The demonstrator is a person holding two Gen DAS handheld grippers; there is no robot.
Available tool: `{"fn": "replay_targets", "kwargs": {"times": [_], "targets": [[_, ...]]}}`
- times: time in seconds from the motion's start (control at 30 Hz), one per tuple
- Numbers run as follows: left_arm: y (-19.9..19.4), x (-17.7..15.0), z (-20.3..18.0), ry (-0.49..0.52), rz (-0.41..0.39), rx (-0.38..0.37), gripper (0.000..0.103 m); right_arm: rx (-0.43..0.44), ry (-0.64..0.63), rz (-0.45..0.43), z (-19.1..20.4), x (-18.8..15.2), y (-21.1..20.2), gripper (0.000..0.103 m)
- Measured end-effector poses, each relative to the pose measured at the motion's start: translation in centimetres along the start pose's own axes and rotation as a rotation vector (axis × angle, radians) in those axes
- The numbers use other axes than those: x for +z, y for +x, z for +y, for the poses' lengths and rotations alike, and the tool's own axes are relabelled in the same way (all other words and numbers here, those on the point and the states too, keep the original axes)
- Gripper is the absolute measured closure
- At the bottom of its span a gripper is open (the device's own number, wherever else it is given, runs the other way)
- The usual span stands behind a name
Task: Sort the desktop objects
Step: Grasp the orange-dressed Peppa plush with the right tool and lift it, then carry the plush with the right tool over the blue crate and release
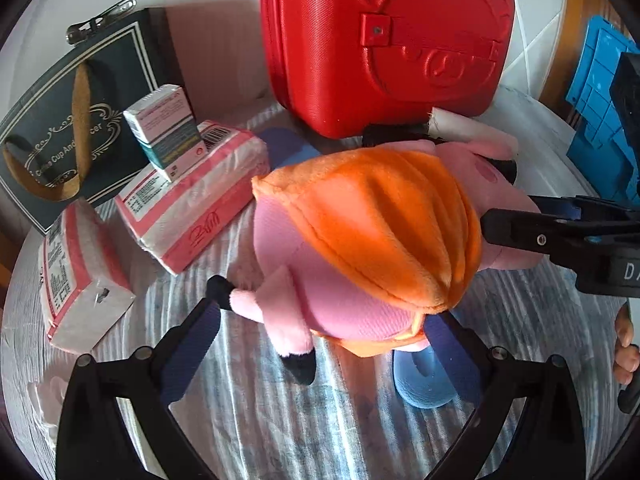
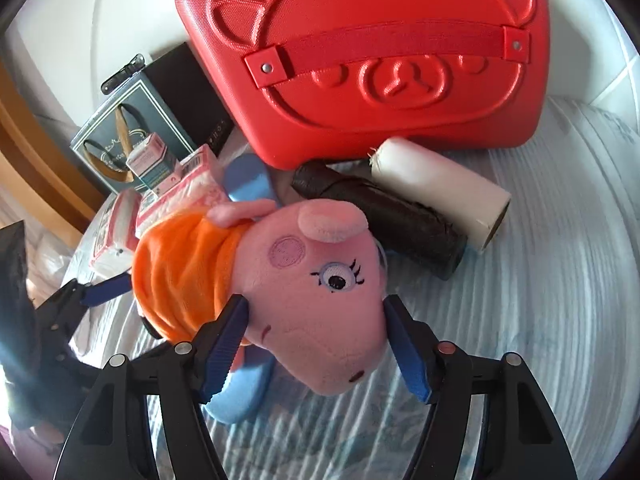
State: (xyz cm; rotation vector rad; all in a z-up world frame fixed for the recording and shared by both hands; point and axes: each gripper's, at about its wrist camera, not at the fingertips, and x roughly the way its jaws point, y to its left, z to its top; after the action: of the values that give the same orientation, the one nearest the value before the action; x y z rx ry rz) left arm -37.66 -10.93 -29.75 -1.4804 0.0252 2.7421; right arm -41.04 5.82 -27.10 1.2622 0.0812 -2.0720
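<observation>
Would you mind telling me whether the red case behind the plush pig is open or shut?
Shut, as far as shown: the red case shows only its embossed outer shell with the strap across it, and no interior or gap shows. Its latch side is out of view.

Round table (image 2: pixel 560 240) with pale striped plastic cover, bright daylight on it. White tiled wall (image 2: pixel 80 12) behind. Brown wooden frame (image 2: pixel 36 152) at left. Blue plastic tray (image 1: pixel 600 120) leaning at right.
</observation>
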Motion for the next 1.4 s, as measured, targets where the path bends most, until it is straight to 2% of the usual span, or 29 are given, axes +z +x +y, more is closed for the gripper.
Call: {"fn": "replay_targets", "kwargs": {"times": [0.17, 0.27, 0.3, 0.33, 0.5, 0.77, 1.0, 1.13, 1.27, 1.4], "targets": [[1.2, 0.5, -1.2, 0.026, -0.002, 0.003, 0.0, 0.006, 0.004, 0.015, -0.6, -0.2, 0.2, 0.033], [1.4, 0.6, -1.4, 0.023, -0.009, -0.002, 0.001, 0.002, 0.006, 0.029, -0.7, -0.2, 0.4, 0.028], [1.2, 0.6, -1.2, 0.018, -0.018, -0.012, 0.01, 0.009, 0.009, 0.028, -0.8, -0.2, 0.5, 0.028], [1.1, 0.5, -1.3, 0.013, -0.022, -0.032, 0.021, 0.022, 0.012, 0.027, -0.9, -0.2, 0.6, 0.034], [0.1, 0.4, -2.1, 0.027, -0.051, 0.011, 0.033, 0.001, -0.03, 0.029, 0.0, -0.2, 0.5, 0.043], [-4.8, 0.8, -3.9, 0.037, -0.129, 0.032, 0.035, -0.008, -0.062, -0.043, 1.1, -0.5, -3.3, 0.047], [-12.7, 1.3, -6.1, 0.04, -0.238, 0.049, 0.035, -0.006, -0.091, -0.142, 3.3, -0.6, -10.6, 0.047], [-19.6, 0.8, -7.6, 0.045, -0.329, 0.045, 0.035, -0.02, -0.113, -0.225, 5.1, -1.4, -17.1, 0.047], [-26.1, -0.8, -9.7, 0.055, -0.419, 0.01, 0.035, -0.058, -0.126, -0.312, 6.5, -3.4, -24.5, 0.047], [-31.7, -1.8, -13.7, 0.105, -0.512, -0.051, 0.035, -0.128, -0.127, -0.403, 7.2, -6.4, -32.0, 0.047]]}}
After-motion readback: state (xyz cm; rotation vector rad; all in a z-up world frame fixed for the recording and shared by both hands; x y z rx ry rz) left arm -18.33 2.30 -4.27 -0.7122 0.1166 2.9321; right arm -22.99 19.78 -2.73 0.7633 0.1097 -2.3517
